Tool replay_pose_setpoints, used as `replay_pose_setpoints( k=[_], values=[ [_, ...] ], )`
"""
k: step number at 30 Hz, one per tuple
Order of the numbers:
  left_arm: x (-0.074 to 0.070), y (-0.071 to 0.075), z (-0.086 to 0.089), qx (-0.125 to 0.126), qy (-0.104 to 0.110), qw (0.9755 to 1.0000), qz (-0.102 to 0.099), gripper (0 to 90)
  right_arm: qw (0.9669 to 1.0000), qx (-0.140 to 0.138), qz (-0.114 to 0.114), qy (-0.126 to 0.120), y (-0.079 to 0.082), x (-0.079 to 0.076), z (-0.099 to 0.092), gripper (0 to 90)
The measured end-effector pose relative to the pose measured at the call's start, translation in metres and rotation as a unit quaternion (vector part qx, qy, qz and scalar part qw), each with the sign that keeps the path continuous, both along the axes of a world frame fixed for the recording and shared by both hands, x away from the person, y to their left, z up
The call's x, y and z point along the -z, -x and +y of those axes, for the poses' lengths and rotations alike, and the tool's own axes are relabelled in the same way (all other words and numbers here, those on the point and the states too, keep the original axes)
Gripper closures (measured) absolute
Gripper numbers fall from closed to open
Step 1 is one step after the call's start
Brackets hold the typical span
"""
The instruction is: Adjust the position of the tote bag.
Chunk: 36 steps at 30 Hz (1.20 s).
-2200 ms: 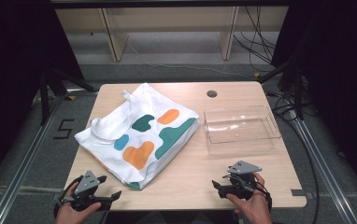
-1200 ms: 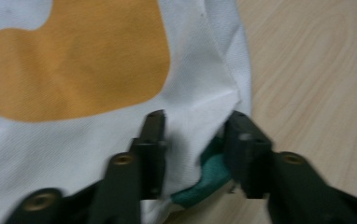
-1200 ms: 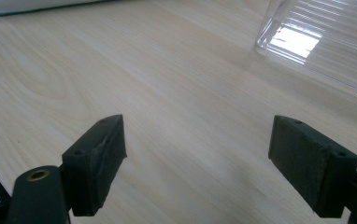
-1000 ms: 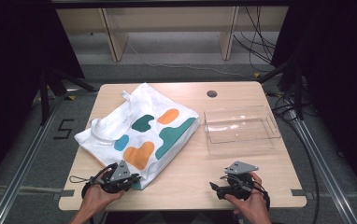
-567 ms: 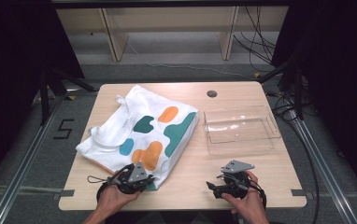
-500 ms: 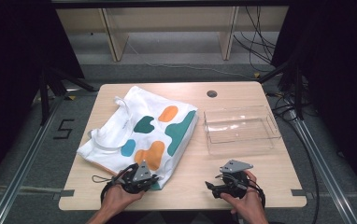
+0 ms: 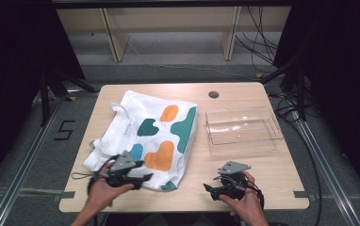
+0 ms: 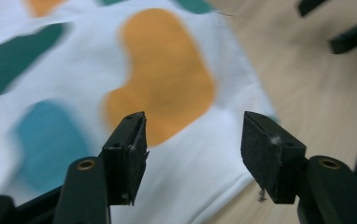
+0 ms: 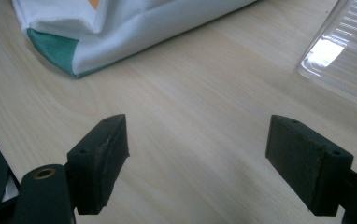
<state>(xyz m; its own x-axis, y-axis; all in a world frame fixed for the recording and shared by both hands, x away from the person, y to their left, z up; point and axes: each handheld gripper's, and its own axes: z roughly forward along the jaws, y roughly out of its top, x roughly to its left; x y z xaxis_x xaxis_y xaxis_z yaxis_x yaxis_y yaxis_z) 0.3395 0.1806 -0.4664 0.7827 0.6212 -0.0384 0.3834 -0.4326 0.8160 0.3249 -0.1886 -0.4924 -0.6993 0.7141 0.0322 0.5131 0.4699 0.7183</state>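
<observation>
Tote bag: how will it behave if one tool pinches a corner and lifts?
The tote bag is probably floppy: its cloth lies flat with soft folds, so it would likely drape rather than hold shape. It looks light, thin fabric with nothing bulging inside. On the smooth wooden table it would likely slide or bunch when pushed.

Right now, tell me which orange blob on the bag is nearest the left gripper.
The bigger, heart-like orange blob at the bag's near end, right beside the left gripper. The smaller orange blob sits toward the far edge.
</observation>
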Motion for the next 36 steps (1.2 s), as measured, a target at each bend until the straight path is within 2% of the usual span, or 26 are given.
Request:
replay_pose_setpoints(
  k=[1, 2, 3, 4, 5, 6, 7, 8, 9, 10, 12, 13, 17, 18, 19, 21, 22, 23, 24, 26, 27, 29, 32, 34, 35, 36],
  values=[
    [-0.002, 0.0, 0.012, -0.019, 0.005, 0.9998, 0.001, 40.3, 1.0, 0.0, 0.0, 0.0, 0.0, 0.0, 0.0, 22.0],
    [-0.006, -0.002, 0.034, -0.047, -0.012, 0.9988, -0.006, 40.0, 1.0, 0.003, 0.004, -0.003, 0.001, -0.001, 0.001, 22.0],
    [-0.007, -0.004, 0.053, -0.082, -0.026, 0.9962, -0.011, 39.2, 1.0, 0.0, 0.0, -0.003, 0.001, -0.001, 0.001, 22.0],
    [-0.007, -0.006, 0.069, -0.119, -0.026, 0.9925, -0.008, 39.6, 0.9999, 0.0, -0.003, -0.012, 0.003, -0.001, 0.004, 22.0],
    [-0.007, -0.007, 0.081, -0.142, -0.026, 0.9895, -0.001, 39.6, 0.9999, 0.0, -0.003, -0.012, 0.003, -0.001, 0.004, 22.0],
    [-0.006, -0.01, 0.099, -0.173, -0.023, 0.9847, 0.002, 40.0, 0.9998, -0.014, 0.005, -0.013, 0.003, -0.002, 0.007, 22.0],
    [-0.005, -0.012, 0.113, -0.194, -0.034, 0.9803, 0.005, 40.0, 0.9998, -0.014, 0.005, -0.013, 0.003, -0.002, 0.007, 22.0],
    [-0.004, -0.015, 0.125, -0.213, -0.057, 0.9754, 0.01, 39.4, 0.9998, -0.019, 0.002, -0.012, 0.003, -0.002, 0.011, 22.0],
    [0.0, -0.018, 0.136, -0.225, -0.059, 0.9724, 0.018, 39.4, 0.9998, -0.019, 0.002, -0.012, 0.003, -0.002, 0.011, 22.0],
    [0.002, -0.021, 0.146, -0.234, -0.062, 0.9698, 0.029, 37.8, 0.9995, -0.023, 0.002, -0.019, 0.003, -0.001, 0.015, 22.1],
    [0.008, -0.024, 0.154, -0.254, -0.056, 0.9647, 0.045, 35.1, 0.9995, -0.024, 0.009, -0.016, 0.004, -0.002, 0.017, 22.2],
    [0.01, -0.026, 0.157, -0.254, -0.066, 0.9637, 0.051, 33.6, 0.9995, -0.024, 0.005, -0.019, 0.004, -0.001, 0.019, 22.6],
    [0.021, -0.03, 0.163, -0.252, -0.023, 0.9636, 0.087, 35.5, 0.9993, -0.03, 0.014, -0.021, 0.004, -0.002, 0.024, 23.0],
    [0.023, -0.031, 0.164, -0.247, -0.015, 0.9646, 0.092, 37.4, 0.9992, -0.032, 0.006, -0.025, 0.003, -0.001, 0.025, 23.1],
    [0.023, -0.032, 0.166, -0.233, -0.026, 0.9666, 0.104, 40.8, 0.9992, -0.031, 0.01, -0.024, 0.004, -0.001, 0.025, 23.2],
    [0.025, -0.033, 0.167, -0.233, -0.026, 0.9659, 0.109, 44.7, 0.9993, -0.029, 0.011, -0.021, 0.004, -0.001, 0.025, 23.2],
    [0.026, -0.034, 0.169, -0.224, -0.026, 0.9677, 0.112, 51.8, 0.9992, -0.031, 0.016, -0.018, 0.004, -0.001, 0.026, 23.4],
    [0.027, -0.034, 0.17, -0.222, -0.024, 0.9678, 0.115, 51.8, 0.9992, -0.031, 0.016, -0.018, 0.004, -0.001, 0.026, 23.4],
    [0.029, -0.034, 0.17, -0.223, -0.024, 0.9676, 0.116, 53.9, 0.9991, -0.034, 0.016, -0.02, 0.004, -0.001, 0.026, 23.5],
    [0.031, -0.034, 0.172, -0.215, -0.032, 0.9688, 0.119, 63.3, 0.999, -0.037, 0.014, -0.022, 0.002, 0.0, 0.027, 23.7],
    [0.031, -0.034, 0.172, -0.213, -0.038, 0.9691, 0.118, 67.5, 0.9991, -0.028, 0.023, -0.022, 0.004, -0.001, 0.029, 24.0],
    [0.029, -0.031, 0.17, -0.209, -0.043, 0.9709, 0.109, 77.5, 0.9989, -0.038, 0.016, -0.023, 0.002, 0.0, 0.03, 24.9],
    [0.029, -0.025, 0.164, -0.191, -0.062, 0.9742, 0.104, 82.5, 0.9987, -0.041, 0.008, -0.029, -0.001, -0.002, 0.034, 26.9],
    [0.028, -0.02, 0.161, -0.182, -0.067, 0.9758, 0.101, 83.8, 0.9972, -0.051, 0.013, -0.053, -0.005, -0.004, 0.04, 32.7],
    [0.027, -0.016, 0.16, -0.172, -0.07, 0.9766, 0.108, 83.8, 0.9972, -0.051, 0.013, -0.053, -0.005, -0.004, 0.04, 32.7],
    [0.027, -0.012, 0.159, -0.171, -0.072, 0.9773, 0.102, 83.8, 0.9967, -0.05, 0.011, -0.062, -0.006, -0.004, 0.043, 33.7]
  ],
)
